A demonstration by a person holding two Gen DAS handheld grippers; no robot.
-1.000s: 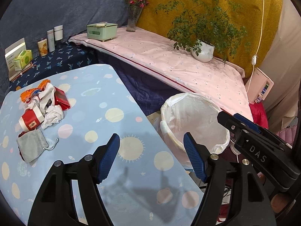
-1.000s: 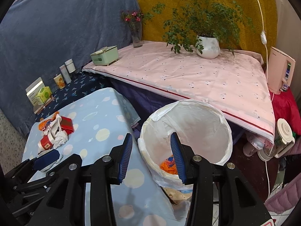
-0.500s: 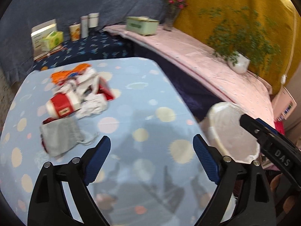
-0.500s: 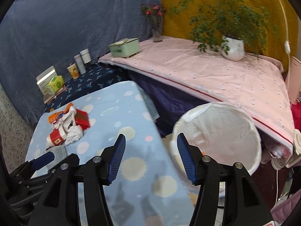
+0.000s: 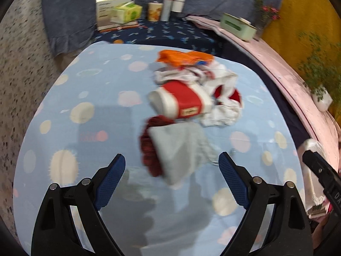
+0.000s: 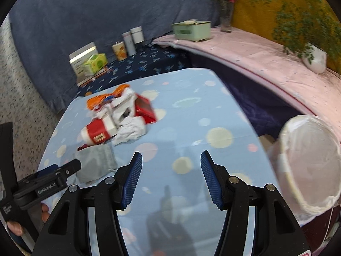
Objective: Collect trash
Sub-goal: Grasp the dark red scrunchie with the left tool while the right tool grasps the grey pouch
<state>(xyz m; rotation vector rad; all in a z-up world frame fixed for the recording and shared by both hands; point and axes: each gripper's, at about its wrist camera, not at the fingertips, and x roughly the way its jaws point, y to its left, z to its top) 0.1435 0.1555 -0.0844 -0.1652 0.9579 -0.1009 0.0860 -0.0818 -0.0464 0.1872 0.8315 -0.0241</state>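
The blue tablecloth (image 6: 187,111) lies bare between the trash pile (image 6: 119,117) and the lined bin (image 6: 309,166). The grey pouch (image 5: 181,147) blocks the pile's near side.

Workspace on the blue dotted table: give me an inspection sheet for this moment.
Surface: light blue dotted tablecloth, mostly bare.
Job's things: red-and-white paper cup, orange wrapper, crumpled white tissues, red box, piled together; white-lined bin past the table edge.
Clutter: grey drawstring pouch over dark red cloth.
Grippers: left gripper open, just widened, just short of the pouch; right gripper open, just widened, empty.
Cables: nothing seen.
Surroundings: green box, potted plant, canisters.
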